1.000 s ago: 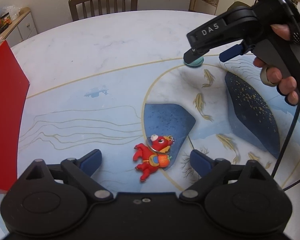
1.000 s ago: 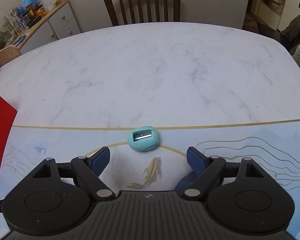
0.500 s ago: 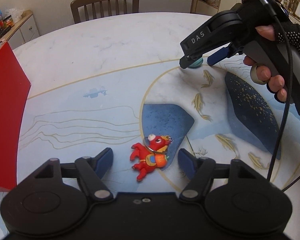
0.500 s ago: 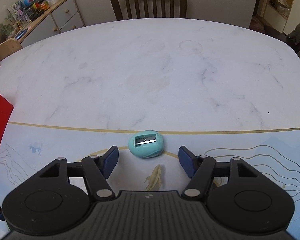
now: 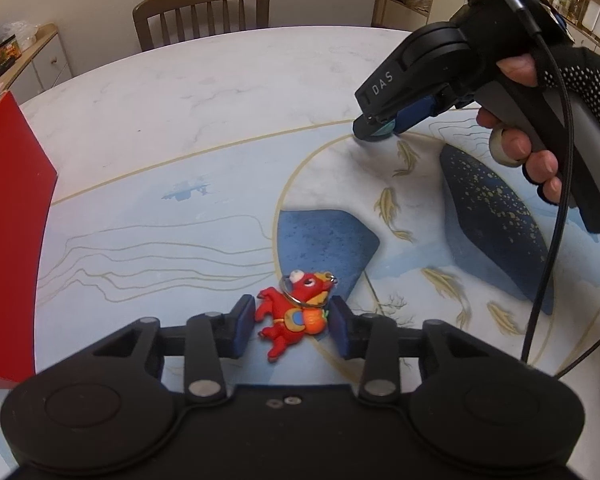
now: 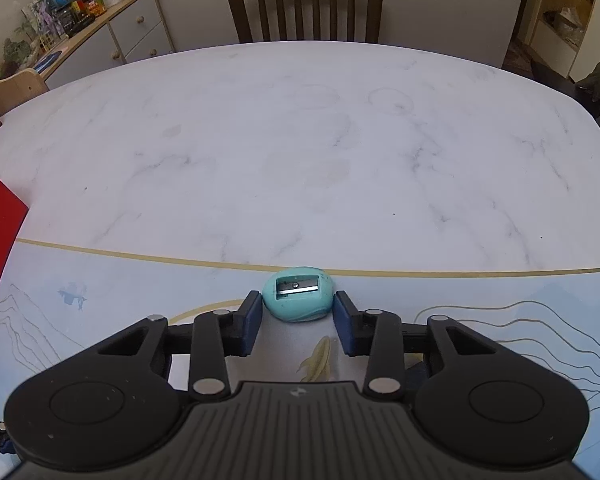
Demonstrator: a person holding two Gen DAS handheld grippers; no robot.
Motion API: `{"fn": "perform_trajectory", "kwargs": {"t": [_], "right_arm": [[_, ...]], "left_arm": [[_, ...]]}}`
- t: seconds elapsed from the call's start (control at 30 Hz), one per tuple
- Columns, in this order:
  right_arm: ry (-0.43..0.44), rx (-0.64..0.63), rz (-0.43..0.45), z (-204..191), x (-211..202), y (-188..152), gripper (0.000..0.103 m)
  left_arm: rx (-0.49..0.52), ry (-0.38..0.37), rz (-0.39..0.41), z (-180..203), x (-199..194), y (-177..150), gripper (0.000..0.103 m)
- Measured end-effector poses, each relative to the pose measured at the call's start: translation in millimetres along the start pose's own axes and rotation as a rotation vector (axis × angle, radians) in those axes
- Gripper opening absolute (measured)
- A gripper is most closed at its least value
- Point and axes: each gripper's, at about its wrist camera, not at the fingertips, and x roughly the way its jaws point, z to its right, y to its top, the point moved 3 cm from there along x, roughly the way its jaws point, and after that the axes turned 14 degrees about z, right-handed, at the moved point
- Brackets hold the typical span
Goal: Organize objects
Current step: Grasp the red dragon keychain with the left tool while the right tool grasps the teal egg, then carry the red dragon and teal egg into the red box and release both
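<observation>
Both grippers have narrowed and moved in since a second ago. Our left gripper (image 5: pixel 290 326) now brackets the red toy (image 5: pixel 294 316) on the desk (image 6: pixel 300 160), pads at its flanks; our right gripper (image 6: pixel 296 318) flanks the sharpener (image 6: pixel 298 299), pads touching or nearly so. We should squeeze squarely before lifting, since the rounded sharpener may squirt forward. Both grippers sit low, tilted down toward the desk.
</observation>
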Motion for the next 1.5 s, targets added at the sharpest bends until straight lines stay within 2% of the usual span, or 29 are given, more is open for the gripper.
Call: {"fn": "perform_trajectory", "kwargs": {"t": [0.4, 0.73, 1.13, 1.5], "right_arm": [[0.046, -0.014, 0.0, -22, -28, -6, 0.038], [0.117, -0.044, 0.014, -54, -71, -8, 0.038], [0.185, -0.101, 0.042, -111, -126, -5, 0.038], [0.248, -0.163, 0.078, -186, -165, 3, 0.038]], "left_arm": [[-0.048, -0.015, 0.007, -12, -14, 9, 0.037], [-0.107, -0.031, 0.034, -39, -53, 31, 0.037], [-0.164, -0.015, 0.064, -92, -105, 46, 0.037], [-0.164, 0.021, 0.106, -152, -152, 57, 0.037]]}}
